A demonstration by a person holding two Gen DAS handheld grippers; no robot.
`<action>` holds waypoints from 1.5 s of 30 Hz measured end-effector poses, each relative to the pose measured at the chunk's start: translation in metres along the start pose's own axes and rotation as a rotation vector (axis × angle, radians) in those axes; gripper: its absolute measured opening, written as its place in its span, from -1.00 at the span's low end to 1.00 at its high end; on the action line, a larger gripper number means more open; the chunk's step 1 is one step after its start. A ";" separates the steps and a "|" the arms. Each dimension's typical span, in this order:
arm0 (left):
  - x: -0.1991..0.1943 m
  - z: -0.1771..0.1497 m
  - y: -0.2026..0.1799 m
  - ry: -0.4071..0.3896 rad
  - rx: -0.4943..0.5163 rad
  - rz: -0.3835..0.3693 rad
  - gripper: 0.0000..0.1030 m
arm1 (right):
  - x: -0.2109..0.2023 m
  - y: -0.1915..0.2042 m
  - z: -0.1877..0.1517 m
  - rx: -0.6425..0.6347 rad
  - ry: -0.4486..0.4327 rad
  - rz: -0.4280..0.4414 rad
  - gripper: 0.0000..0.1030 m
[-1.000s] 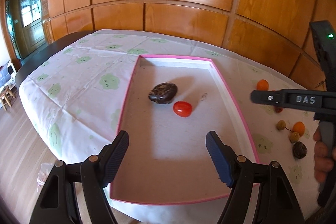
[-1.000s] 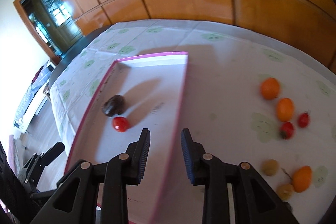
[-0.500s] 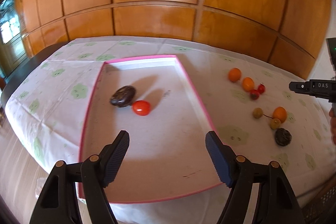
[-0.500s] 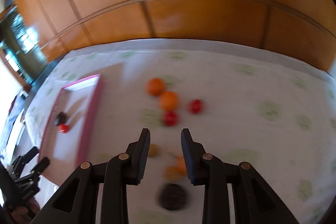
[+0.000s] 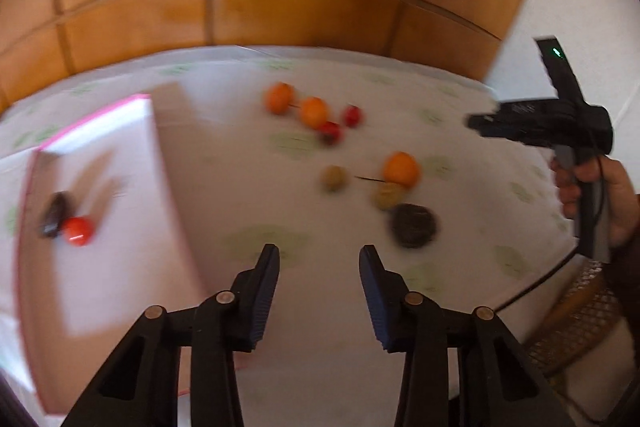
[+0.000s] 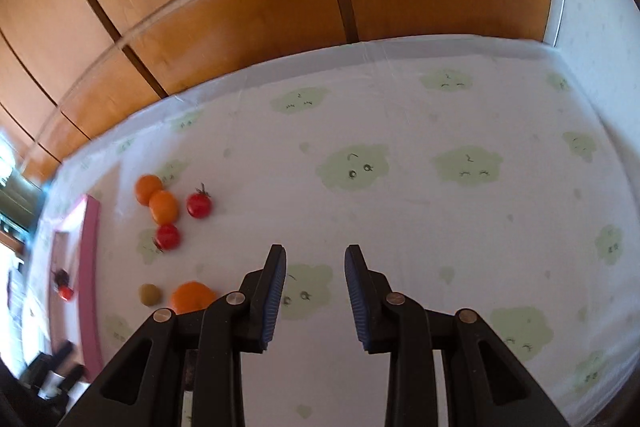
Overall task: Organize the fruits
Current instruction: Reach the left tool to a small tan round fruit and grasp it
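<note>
The left wrist view is blurred. My left gripper point(image 5: 320, 259) hangs over the cloth with its jaws closing and nothing between them. Ahead lie loose fruits: several oranges point(image 5: 401, 169), two red tomatoes point(image 5: 352, 115), small brown fruits point(image 5: 333, 178) and a dark round fruit point(image 5: 413, 225). The pink-rimmed tray point(image 5: 92, 117) on the left holds a dark fruit point(image 5: 56, 213) and a red tomato point(image 5: 78, 230). A hand point(image 5: 592, 195) holds my right gripper point(image 6: 315, 259), whose jaws stand narrowly apart and empty over bare cloth. The oranges point(image 6: 163, 206) and tomatoes point(image 6: 199, 205) lie to its left.
A white cloth point(image 6: 440, 227) printed with green clouds covers the table. A wood-panelled wall point(image 6: 280, 7) runs behind it and a white wall point(image 6: 592, 7) stands on the right. A wicker seat point(image 5: 580, 311) sits past the table's near right edge.
Both views have swung right, from the tray toward the loose fruits. The left jaws have narrowed a lot. The right jaws keep the same narrow gap.
</note>
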State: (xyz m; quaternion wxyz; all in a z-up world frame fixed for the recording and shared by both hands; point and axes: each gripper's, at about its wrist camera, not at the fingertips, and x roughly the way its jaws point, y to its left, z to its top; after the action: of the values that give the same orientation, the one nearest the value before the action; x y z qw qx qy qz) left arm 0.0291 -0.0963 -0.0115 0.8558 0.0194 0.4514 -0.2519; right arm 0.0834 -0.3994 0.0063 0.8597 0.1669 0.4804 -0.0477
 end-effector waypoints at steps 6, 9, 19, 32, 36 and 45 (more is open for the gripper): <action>0.039 0.027 -0.033 0.088 0.035 -0.077 -0.19 | -0.001 0.006 -0.001 -0.026 0.006 0.015 -0.41; 0.055 0.037 -0.041 0.113 0.056 -0.073 -0.19 | -0.003 0.005 0.000 -0.016 -0.003 0.034 -0.41; 0.103 0.054 -0.053 0.197 0.065 -0.089 -0.14 | -0.007 0.005 0.004 0.001 -0.017 0.061 -0.39; 0.107 0.056 -0.032 0.231 -0.011 -0.142 -0.22 | -0.008 0.006 0.004 -0.007 -0.026 0.048 -0.38; 0.111 0.062 -0.041 0.243 0.031 -0.141 -0.22 | -0.008 0.006 0.005 -0.011 -0.023 0.046 -0.38; 0.117 0.067 -0.050 0.230 0.106 -0.064 -0.45 | -0.007 0.005 0.005 -0.015 -0.027 0.045 -0.38</action>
State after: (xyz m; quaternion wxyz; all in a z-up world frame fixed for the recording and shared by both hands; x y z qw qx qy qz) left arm 0.1122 -0.2057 -0.0538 0.7878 0.0792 0.5328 -0.2988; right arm 0.0849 -0.3974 0.0161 0.8681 0.1706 0.4653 -0.0272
